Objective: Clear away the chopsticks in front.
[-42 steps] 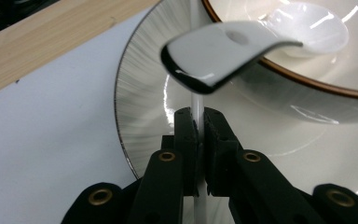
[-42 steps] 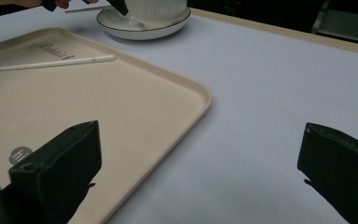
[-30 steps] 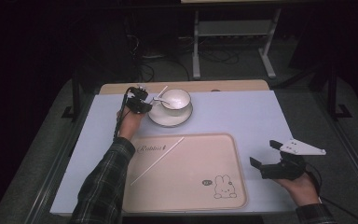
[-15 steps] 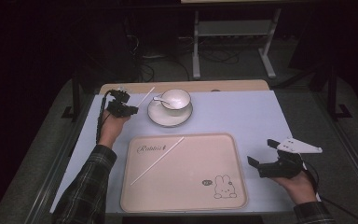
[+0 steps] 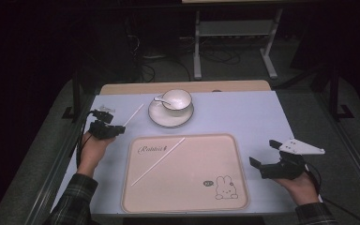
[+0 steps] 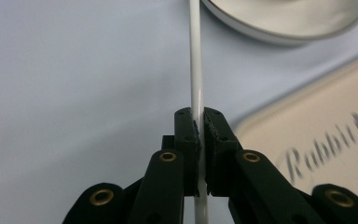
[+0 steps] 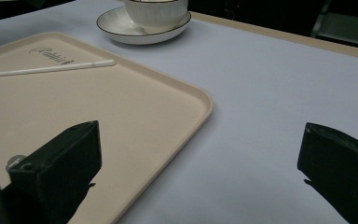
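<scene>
While clamping chopstick (image 6: 196,70), left gripper (image 5: 104,125) low.

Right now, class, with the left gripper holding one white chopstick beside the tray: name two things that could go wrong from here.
1. The left gripper pinches the chopstick near one end, so the long free part may pivot or slip out.
2. That free end points toward the saucer with the cup and could knock them if swung.

A cup (image 5: 177,99) on its saucer (image 5: 171,116) stands behind the tray (image 5: 236,187).
</scene>
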